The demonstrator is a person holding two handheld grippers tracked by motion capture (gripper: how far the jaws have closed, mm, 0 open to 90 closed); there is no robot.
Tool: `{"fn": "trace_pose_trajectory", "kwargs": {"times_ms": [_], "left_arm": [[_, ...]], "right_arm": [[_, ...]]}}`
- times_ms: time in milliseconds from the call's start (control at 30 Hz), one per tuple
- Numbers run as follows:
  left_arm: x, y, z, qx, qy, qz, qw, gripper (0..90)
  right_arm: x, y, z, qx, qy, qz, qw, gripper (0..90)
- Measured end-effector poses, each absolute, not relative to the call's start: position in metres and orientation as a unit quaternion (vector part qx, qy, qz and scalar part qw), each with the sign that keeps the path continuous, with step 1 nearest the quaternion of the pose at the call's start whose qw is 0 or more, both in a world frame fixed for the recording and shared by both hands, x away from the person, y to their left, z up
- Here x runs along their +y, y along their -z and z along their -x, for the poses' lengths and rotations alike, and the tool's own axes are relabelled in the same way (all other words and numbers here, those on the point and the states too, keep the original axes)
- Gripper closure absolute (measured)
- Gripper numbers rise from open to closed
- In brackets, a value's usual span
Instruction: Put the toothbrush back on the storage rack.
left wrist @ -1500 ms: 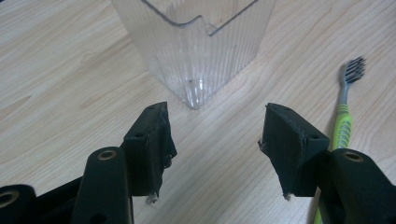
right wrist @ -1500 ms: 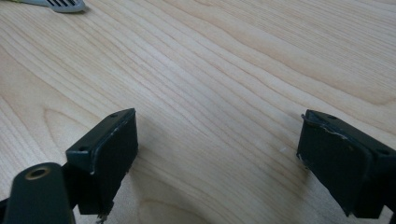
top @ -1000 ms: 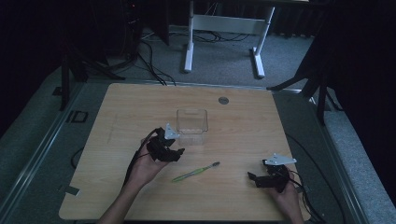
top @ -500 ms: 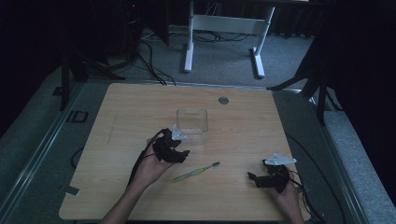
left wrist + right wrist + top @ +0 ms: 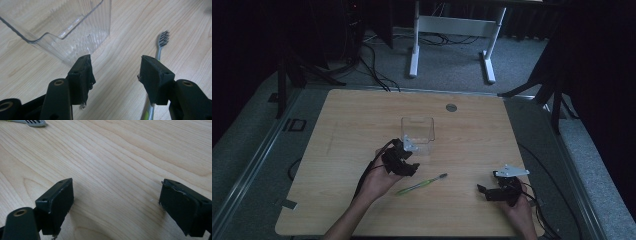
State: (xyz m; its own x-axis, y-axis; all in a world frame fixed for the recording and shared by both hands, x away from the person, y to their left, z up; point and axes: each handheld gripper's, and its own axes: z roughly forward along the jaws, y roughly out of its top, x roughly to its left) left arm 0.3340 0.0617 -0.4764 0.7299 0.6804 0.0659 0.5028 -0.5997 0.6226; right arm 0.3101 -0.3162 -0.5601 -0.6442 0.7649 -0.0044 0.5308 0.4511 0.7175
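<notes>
So the left gripper (image 5: 404, 162) is being held over the middle of the wooden desk (image 5: 362, 115), right between the clear plastic container (image 5: 417, 129) and the green toothbrush (image 5: 421, 184). Its jaws are being kept wide apart with nothing clamped in them; in the left gripper view (image 5: 115, 72) bare wood is being framed by the gap. The toothbrush (image 5: 160, 42) is lying flat on the desk there, its bristled head being pointed away from the camera and its handle being partly hidden under the right-hand jaw, so whether that jaw is touching it can't be told. The ribbed container (image 5: 75, 30) is being seen just past the other jaw, standing upright and close to it.

Over at the near right corner, the right gripper (image 5: 492, 190) is being rested low on the desk, well apart from the toothbrush. Its jaws are being held wide open too, with nothing between them (image 5: 116, 197) but wood grain. The toothbrush's bristles (image 5: 33, 122) are being caught at the top edge of that view.
</notes>
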Motion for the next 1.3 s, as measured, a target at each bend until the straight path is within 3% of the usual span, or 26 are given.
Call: {"fn": "trace_pose_trajectory", "kwargs": {"times_ms": [1300], "left_arm": [[0.042, 0.489, -0.336, 0.32, -0.131, -0.906, 0.245, 43.1]], "right_arm": [[-0.316, 0.56, -0.31, 0.835, -0.352, -0.388, 0.166, 12.0]]}}
